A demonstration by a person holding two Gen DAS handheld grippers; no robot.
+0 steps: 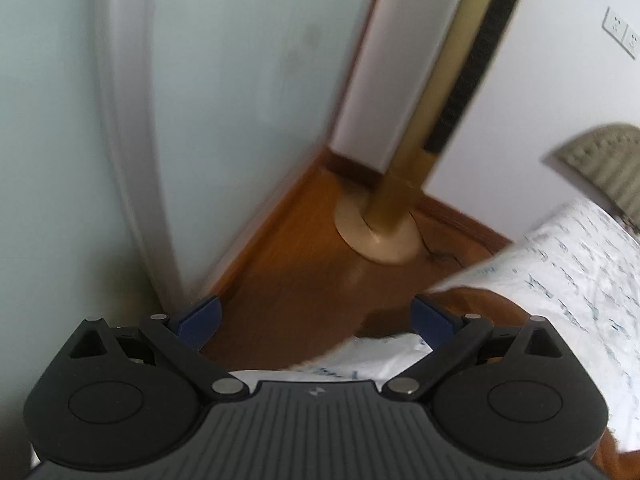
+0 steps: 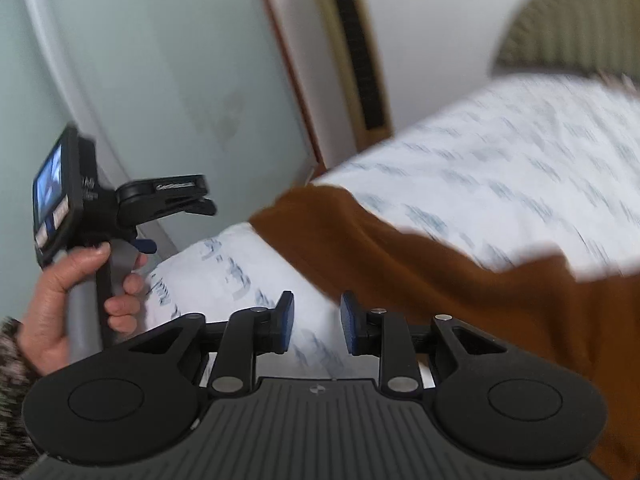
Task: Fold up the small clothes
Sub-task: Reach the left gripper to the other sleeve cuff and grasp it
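Between the right tool's (image 2: 317,322) parted pads lies only bedsheet (image 2: 500,168); left tool (image 1: 317,319) gapes wide, empty, over floor (image 1: 304,264); brown garment (image 2: 460,280) sprawls just right; hasty, blurred sweeps risk pinching sheet instead.

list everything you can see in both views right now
brown cloth garment: one, rust brown, lying on the bed sheet
white bed sheet with blue script print: one, over the bed
gold tower fan: one, standing on the wooden floor by the wall
pale green door: one, left
wall socket: white, upper right
left gripper: blue fingers wide apart, empty
right gripper: fingers apart, nothing between
left hand: gripping its handle
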